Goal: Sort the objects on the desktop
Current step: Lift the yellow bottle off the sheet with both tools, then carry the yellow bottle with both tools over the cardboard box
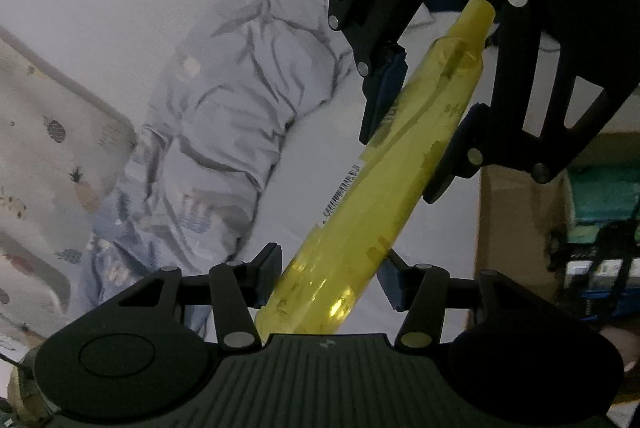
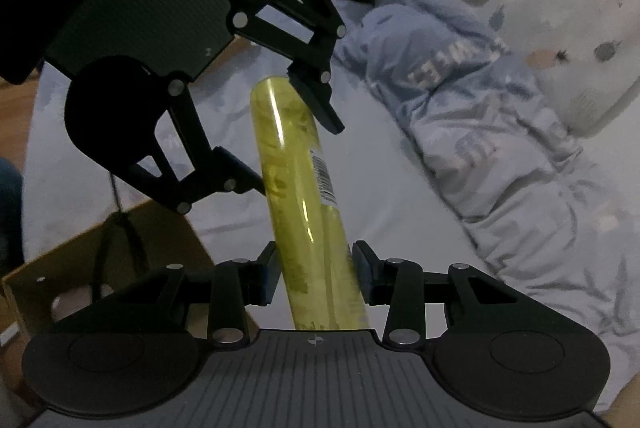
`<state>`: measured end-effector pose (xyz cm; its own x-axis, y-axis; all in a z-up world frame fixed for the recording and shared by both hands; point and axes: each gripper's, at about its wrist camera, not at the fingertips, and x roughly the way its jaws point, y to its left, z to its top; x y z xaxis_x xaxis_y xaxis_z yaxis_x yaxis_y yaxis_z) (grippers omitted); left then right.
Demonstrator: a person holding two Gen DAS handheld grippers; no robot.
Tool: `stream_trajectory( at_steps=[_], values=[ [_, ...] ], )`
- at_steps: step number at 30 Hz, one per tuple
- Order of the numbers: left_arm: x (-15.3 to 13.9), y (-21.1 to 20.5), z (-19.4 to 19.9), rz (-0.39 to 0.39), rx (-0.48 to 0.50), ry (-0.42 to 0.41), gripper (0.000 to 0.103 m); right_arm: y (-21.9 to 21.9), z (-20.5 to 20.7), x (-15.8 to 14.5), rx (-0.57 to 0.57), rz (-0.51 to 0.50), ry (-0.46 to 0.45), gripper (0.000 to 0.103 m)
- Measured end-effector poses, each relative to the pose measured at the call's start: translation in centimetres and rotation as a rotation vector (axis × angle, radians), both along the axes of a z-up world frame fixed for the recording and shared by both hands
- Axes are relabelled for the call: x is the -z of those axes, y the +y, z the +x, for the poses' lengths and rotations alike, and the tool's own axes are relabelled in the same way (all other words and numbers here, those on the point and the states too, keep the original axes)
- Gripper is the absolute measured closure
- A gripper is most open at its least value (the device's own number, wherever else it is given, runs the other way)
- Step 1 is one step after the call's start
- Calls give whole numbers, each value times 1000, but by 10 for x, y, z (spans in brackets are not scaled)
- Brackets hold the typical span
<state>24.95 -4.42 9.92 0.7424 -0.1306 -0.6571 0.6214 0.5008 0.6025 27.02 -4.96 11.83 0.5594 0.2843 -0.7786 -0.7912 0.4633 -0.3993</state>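
Bedding fills the background of both views: a pale, smooth sheet [image 1: 352, 132] spread over the bed, a crumpled grey-blue duvet [image 1: 224, 116] with deep folds and small printed motifs, and a cream pillow [image 1: 44, 132] dotted with little pineapple shapes. In the right wrist view the duvet lies to the right of the claws, with large pale letters printed on it, seen upside down. A brown cardboard box [image 2: 116, 252] with a plain, flat rim sits at the lower left of that view, and a dark cord [image 2: 116, 204] hangs over its edge. In the left wrist view a box edge [image 1: 516, 220] shows at the right, with blurred green and dark things past it that cannot be identified.

The task's thing is a long, yellow, translucent plastic bottle [image 1: 372, 188], a smooth cylinder that narrows to a slim neck and a yellow cap, with a white barcode label along its side. It is held in the air above the sheet, tilted, and gripped at both ends. The left claw [image 1: 330, 278] is clenched on its base end, blue pads pressing both sides. The right claw [image 1: 424, 120] grasps the upper body, just below the neck. From the right wrist view, the right claw [image 2: 316, 274] presses on the bottle from both sides, and the left claw [image 2: 296, 144] closes on the far end.
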Motion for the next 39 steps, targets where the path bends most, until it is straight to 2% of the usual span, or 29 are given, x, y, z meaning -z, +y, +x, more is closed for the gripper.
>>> stream_trajectory(
  at_steps=[10, 18, 30, 39],
  values=[
    [-44, -14, -56, 16, -13, -77, 50, 7, -75, -59, -31, 0, -63, 60],
    [-57, -28, -110, 18, -25, -102, 51, 8, -131, -77, -50, -4, -81, 60],
    [-38, -42, -162, -17, -38, -80, 51, 12, -201, -60, -67, -50, -57, 61],
    [-7, -47, -189, -56, -39, -19, 51, 14, -239, -27, -76, -72, -9, 61]
  ],
)
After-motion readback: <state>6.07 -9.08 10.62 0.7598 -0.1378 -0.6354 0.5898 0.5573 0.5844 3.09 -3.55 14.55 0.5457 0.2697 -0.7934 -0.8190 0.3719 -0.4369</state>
